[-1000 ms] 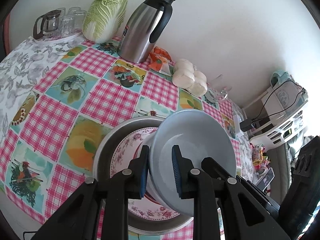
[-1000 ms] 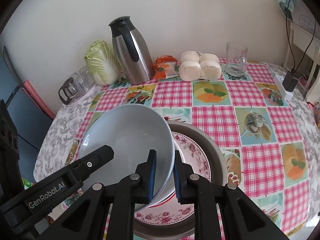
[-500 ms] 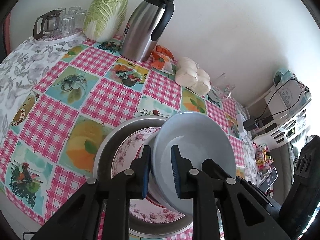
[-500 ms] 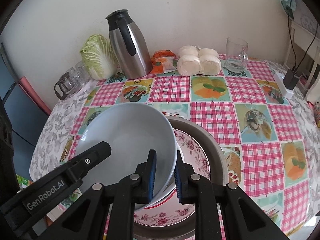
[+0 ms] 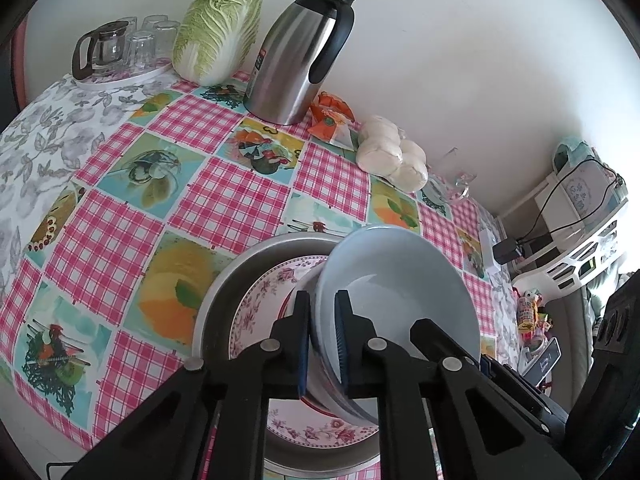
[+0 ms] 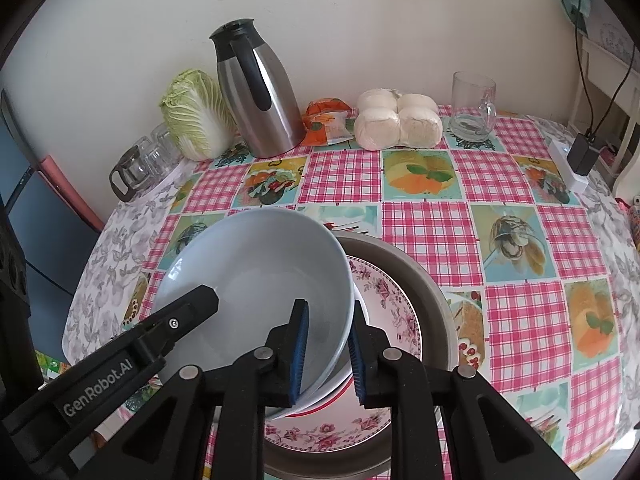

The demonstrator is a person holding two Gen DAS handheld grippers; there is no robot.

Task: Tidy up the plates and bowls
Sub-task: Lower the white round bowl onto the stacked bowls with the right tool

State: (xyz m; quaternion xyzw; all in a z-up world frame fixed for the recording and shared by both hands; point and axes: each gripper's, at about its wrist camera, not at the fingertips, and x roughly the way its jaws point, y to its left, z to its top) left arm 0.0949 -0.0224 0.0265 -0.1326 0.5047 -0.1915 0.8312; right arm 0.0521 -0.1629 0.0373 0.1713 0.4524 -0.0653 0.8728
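A pale grey-blue bowl (image 5: 400,300) (image 6: 256,280) hangs tilted above a white, red-rimmed bowl (image 6: 320,402). That white bowl sits on a floral plate (image 5: 260,300) (image 6: 388,292) inside a metal basin (image 5: 224,288) (image 6: 432,292). My left gripper (image 5: 322,300) is shut on the grey bowl's near rim, one pad inside and one outside. Its black finger (image 6: 176,324) also reaches over the bowl's left rim in the right wrist view. My right gripper (image 6: 328,316) straddles the opposite rim. Its jaws are opening, and a gap shows between the pads and the bowl wall.
Against the back wall stand a steel thermos (image 5: 296,52) (image 6: 260,92), a cabbage (image 5: 216,28), a tray of glassware (image 5: 116,52), an orange packet (image 6: 326,120) and a bag of buns (image 6: 396,120). A glass mug (image 6: 472,108) and a power strip (image 6: 568,164) are at the right.
The left jaws have closed onto the bowl's rim. The right jaws have spread a little wider around it. Both hands and the bowl have stayed nearly in place.
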